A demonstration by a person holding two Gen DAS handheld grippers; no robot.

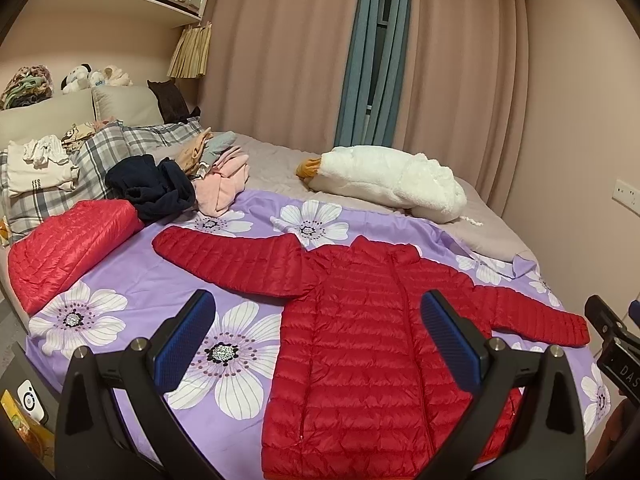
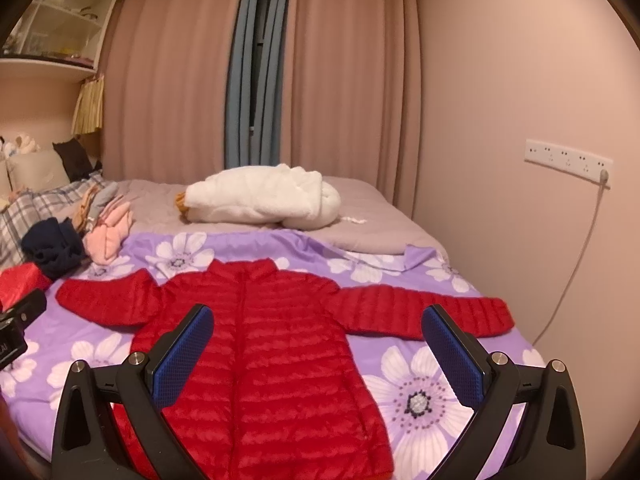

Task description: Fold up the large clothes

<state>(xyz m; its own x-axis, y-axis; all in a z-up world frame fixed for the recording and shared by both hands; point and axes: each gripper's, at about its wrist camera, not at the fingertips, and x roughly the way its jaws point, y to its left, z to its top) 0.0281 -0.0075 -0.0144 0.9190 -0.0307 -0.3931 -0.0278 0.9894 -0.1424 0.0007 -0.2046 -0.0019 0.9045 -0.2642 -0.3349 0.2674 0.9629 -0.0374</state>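
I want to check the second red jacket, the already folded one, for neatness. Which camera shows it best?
The left wrist view: the folded red jacket shows nearly whole there, lying at the bed's left edge, beside the navy garment. The right wrist view catches only a small corner at its left border, partly behind the left gripper.

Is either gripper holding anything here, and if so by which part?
Nothing is held. The left gripper and right gripper are both open above the red puffer jacket, which lies spread flat on the bed.
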